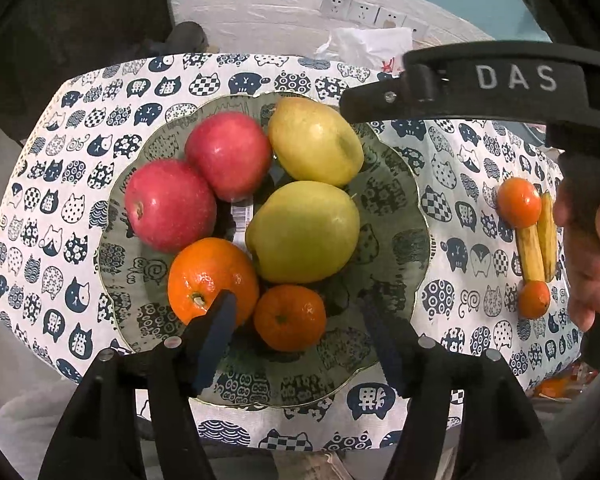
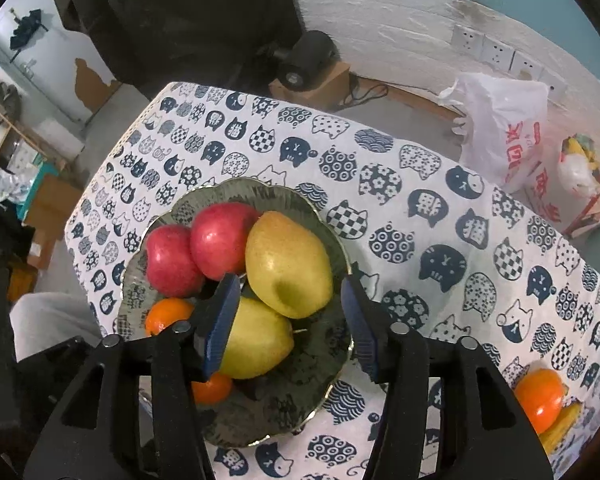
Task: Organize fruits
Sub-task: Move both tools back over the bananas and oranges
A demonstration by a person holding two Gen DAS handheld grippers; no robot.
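Observation:
A glass plate (image 1: 396,208) on the cat-print cloth holds two red apples (image 1: 228,154), two yellow pears (image 1: 304,232) and two oranges (image 1: 212,280). My left gripper (image 1: 300,336) is open and empty above the plate's near side, around the small orange (image 1: 290,318). My right gripper (image 2: 288,320) is open and empty above the plate (image 2: 324,344), its fingers either side of the two pears (image 2: 288,264). The right gripper's body (image 1: 480,84) shows at the upper right of the left wrist view. Two oranges (image 1: 519,202) and two bananas (image 1: 538,248) lie on the cloth to the right.
The cat-print cloth (image 2: 420,216) covers a small table. White plastic bags (image 2: 504,128) and wall sockets (image 2: 488,46) are behind it. A dark device on a cardboard box (image 2: 308,68) is at the back. An orange and a banana (image 2: 540,400) lie near the table's right edge.

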